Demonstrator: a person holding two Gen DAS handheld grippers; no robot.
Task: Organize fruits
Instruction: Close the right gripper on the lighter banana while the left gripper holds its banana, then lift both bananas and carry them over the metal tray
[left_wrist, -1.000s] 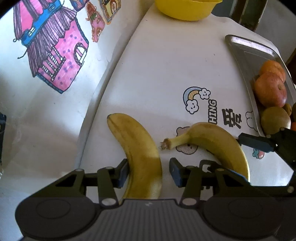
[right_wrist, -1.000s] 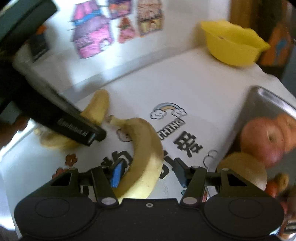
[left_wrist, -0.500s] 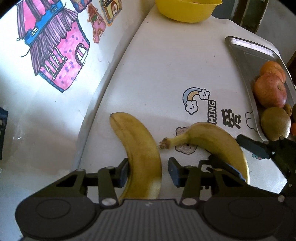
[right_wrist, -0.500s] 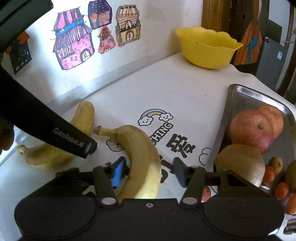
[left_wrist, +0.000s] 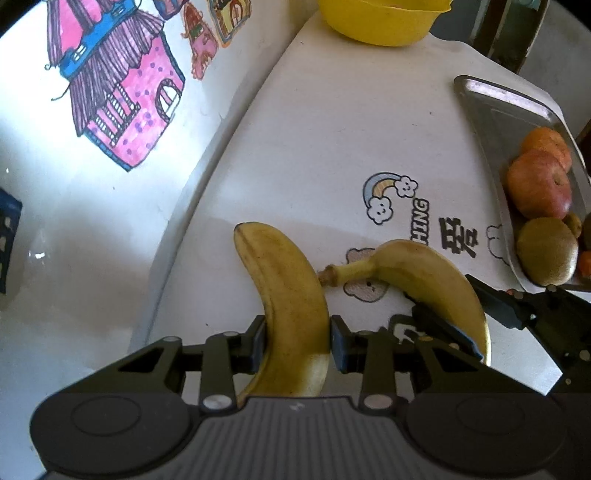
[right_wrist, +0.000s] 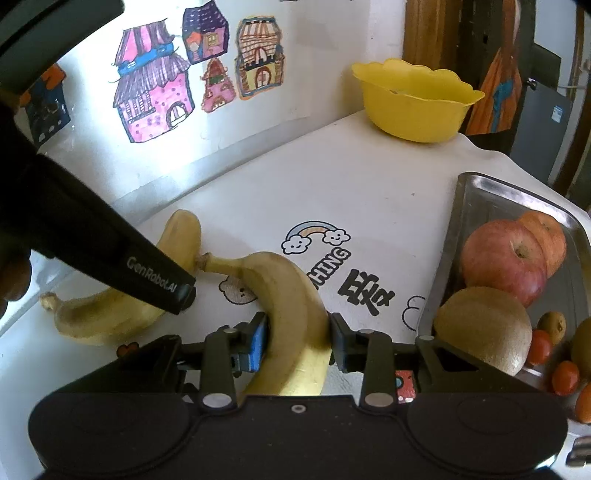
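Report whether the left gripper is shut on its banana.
Shut: the left gripper has both fingers pressed against the banana.

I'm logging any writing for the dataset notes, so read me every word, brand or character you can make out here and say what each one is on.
"GenRobot.AI": white lettering on the black finger of the left gripper.
"HING": black letters on the white printed tablecloth, under the rainbow; any earlier letters are hidden by the yellow banana.
One bold black Chinese character beside it: visible, but I cannot read it reliably.
Small sign on the grey door: too small to read.
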